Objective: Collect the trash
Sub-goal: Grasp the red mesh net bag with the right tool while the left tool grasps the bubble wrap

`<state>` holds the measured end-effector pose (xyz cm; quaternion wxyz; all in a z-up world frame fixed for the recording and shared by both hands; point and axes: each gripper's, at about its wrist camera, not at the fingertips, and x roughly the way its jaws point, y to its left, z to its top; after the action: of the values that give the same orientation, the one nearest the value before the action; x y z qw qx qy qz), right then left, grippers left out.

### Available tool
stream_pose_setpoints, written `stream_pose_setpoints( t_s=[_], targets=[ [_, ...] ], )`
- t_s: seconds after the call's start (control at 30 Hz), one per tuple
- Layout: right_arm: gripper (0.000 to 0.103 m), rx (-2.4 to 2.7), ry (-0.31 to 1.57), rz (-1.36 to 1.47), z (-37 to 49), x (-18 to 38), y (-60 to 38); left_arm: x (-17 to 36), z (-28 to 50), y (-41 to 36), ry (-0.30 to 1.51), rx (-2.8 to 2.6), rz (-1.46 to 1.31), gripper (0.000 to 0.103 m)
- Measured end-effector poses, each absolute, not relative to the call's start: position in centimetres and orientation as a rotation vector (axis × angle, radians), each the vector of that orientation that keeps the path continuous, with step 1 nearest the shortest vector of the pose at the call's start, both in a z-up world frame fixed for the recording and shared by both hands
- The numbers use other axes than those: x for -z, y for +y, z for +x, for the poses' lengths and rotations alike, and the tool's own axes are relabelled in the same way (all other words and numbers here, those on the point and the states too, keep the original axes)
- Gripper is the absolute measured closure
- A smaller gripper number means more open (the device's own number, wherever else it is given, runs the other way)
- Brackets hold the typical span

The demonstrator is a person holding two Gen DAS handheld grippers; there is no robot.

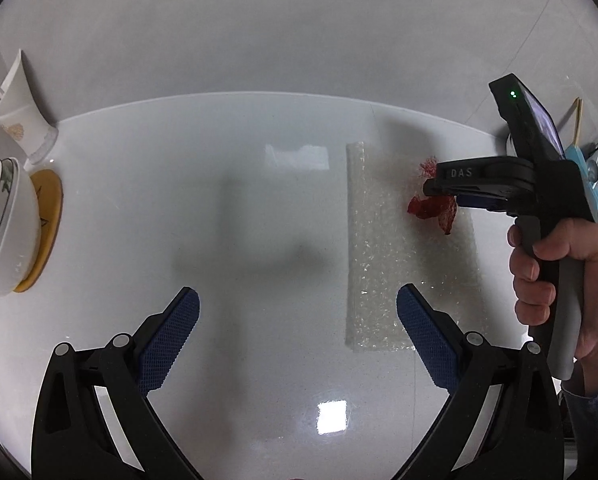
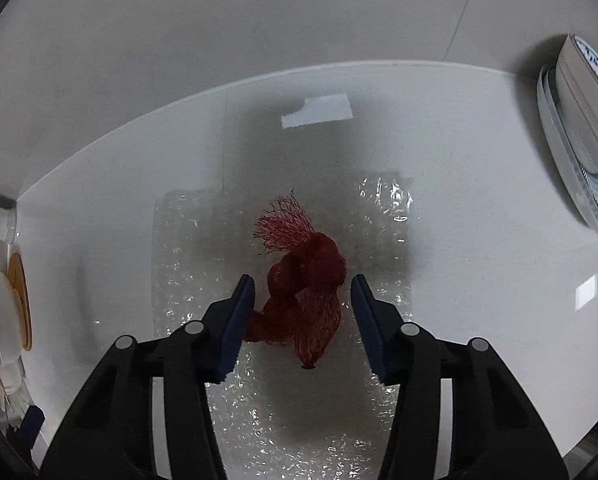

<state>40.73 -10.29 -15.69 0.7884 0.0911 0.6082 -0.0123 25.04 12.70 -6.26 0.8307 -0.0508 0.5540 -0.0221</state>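
Crumpled red mesh netting point(image 2: 305, 292) lying on a sheet of bubble wrap point(image 2: 187, 264) at the centre of a white countertop point(image 2: 479, 220). Right gripper point(image 2: 303, 322) pointed steeply down over it, blue pads either side of the netting, the one at nine o'clock against its edge, the other clear, nothing clenched. Left gripper point(image 1: 297, 340) spread wide above bare counter, grasping nothing. Stacked plates point(image 2: 579, 152) at two o'clock in the right wrist view; bowl point(image 1: 3, 232) on yellow coaster point(image 1: 47, 224) at nine o'clock in the left.

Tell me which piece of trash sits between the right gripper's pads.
The red mesh net, crumpled on top of the clear bubble wrap. The bubble wrap lies flat beneath it; the right gripper straddles only the net.
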Motion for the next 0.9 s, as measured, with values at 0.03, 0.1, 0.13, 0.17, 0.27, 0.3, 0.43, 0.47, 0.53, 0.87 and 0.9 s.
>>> stream_pose_setpoints(
  t_s=[0.03, 0.1, 0.13, 0.17, 0.27, 0.3, 0.43, 0.47, 0.53, 0.87, 0.9],
  targets=[
    [0.066, 0.033, 1.321, 0.225, 40.8, 16.2, -10.5, 6.6, 25.2, 12.4, 1.184, 0.051, -0.104, 0.006],
    [0.079, 0.047, 1.311, 0.243, 40.6, 16.3, -10.7, 7.2, 25.5, 11.9, 1.196, 0.057, -0.102, 0.006],
    [0.082, 0.051, 1.304, 0.252, 40.4, 16.2, -10.9, 7.5, 25.6, 11.7, 1.201, 0.059, -0.103, 0.006],
    [0.084, 0.048, 1.301, 0.275, 40.2, 16.0, -11.2, 7.7, 25.9, 11.3, 1.206, 0.062, -0.100, 0.006],
    [0.085, 0.059, 1.266, 0.292, 39.0, 14.9, -12.4, 8.5, 26.4, 9.9, 1.217, 0.077, -0.087, 0.006],
    [0.085, 0.054, 1.252, 0.283, 38.2, 14.3, -12.9, 8.8, 26.6, 9.4, 1.222, 0.084, -0.087, 0.006],
    [0.085, 0.055, 1.229, 0.235, 34.9, 12.7, -14.8, 10.2, 27.9, 6.9, 1.243, 0.111, -0.072, 0.006],
    [0.085, 0.055, 1.222, 0.221, 33.7, 12.3, -15.5, 10.5, 28.2, 6.3, 1.248, 0.115, -0.068, 0.006],
    [0.085, 0.067, 1.203, 0.185, 31.6, 11.7, -16.5, 11.4, 29.0, 5.1, 1.265, 0.126, -0.068, 0.006],
    [0.085, 0.112, 1.174, 0.120, 23.5, 10.6, -20.4, 15.6, 31.7, 1.8, 1.363, 0.099, -0.070, 0.006],
    [0.085, 0.112, 1.172, 0.123, 22.8, 10.5, -20.6, 15.7, 31.8, 1.5, 1.360, 0.087, -0.055, 0.006]
  ],
)
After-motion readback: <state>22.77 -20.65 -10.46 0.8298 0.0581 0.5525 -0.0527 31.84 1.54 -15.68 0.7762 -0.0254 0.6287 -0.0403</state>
